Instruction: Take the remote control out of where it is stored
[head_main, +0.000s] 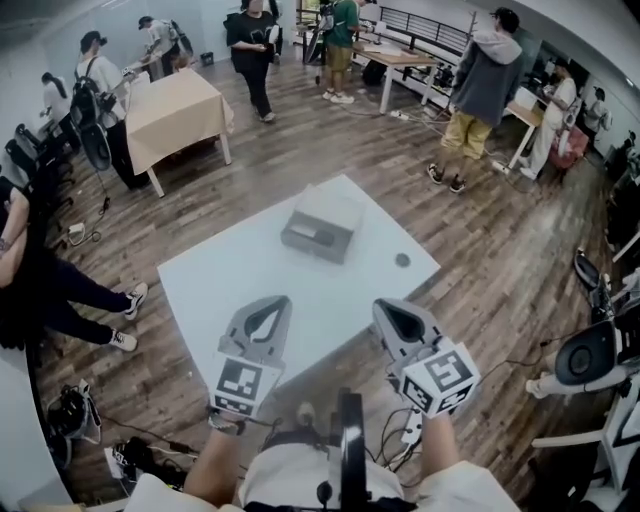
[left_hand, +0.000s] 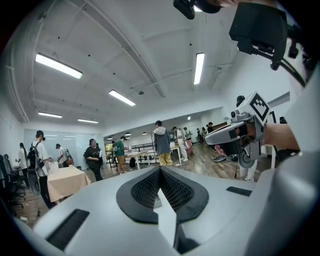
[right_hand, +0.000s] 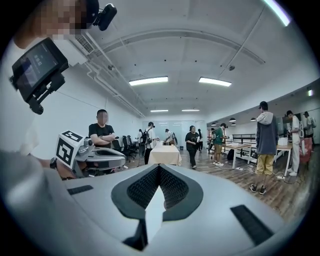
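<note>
A grey box rests on the white table, towards its far side. A small dark oblong thing shows at the box's near face; I cannot tell whether it is the remote control. My left gripper and right gripper hover side by side over the table's near edge, well short of the box. Both are shut with nothing between the jaws. Each gripper view looks out across the room, with the left gripper's pads pressed together and the right gripper's pads likewise. Neither shows the box.
A small dark round object lies on the table's right part. Several people stand around the room, one seated at the left. A cloth-covered table stands far left, desks at the back right, and cables lie on the floor by my feet.
</note>
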